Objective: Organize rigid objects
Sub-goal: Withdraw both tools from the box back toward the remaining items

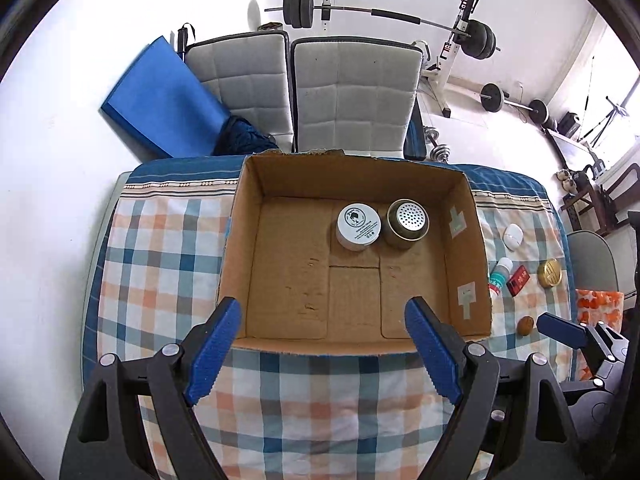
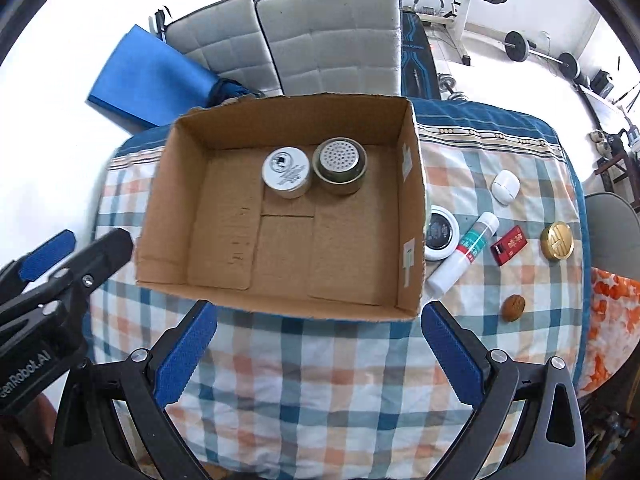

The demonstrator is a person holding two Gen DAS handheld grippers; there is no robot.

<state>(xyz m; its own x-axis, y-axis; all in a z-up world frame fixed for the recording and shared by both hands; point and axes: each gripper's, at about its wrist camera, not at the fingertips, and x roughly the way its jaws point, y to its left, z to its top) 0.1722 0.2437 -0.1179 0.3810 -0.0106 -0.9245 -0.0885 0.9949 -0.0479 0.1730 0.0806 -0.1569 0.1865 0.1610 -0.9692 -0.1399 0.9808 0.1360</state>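
Observation:
An open cardboard box (image 1: pixel 466 264) (image 2: pixel 412 216) stands on the checked tablecloth. Inside at the back sit a white round jar (image 1: pixel 357 226) (image 2: pixel 287 172) and a brass perforated canister (image 1: pixel 407 223) (image 2: pixel 340 165). Right of the box lie a white-rimmed round tin (image 2: pixel 440 233), a white tube (image 1: pixel 500 275) (image 2: pixel 466 254), a red box (image 1: pixel 518 280) (image 2: pixel 509 245), a gold disc (image 1: pixel 549 273) (image 2: pixel 557 241), a white case (image 1: pixel 513 236) (image 2: pixel 505 186) and a walnut (image 1: pixel 525 325) (image 2: pixel 513 308). My left gripper (image 1: pixel 322 354) is open and empty before the box's front edge. My right gripper (image 2: pixel 318 354) is open and empty, also in front.
Two grey quilted chair backs (image 1: pixel 352 92) stand behind the table, a blue mat (image 1: pixel 160 96) at the left. Barbells and a weight bench (image 1: pixel 452 56) are at the back. An orange patterned cloth (image 2: pixel 612 320) lies at the table's right edge.

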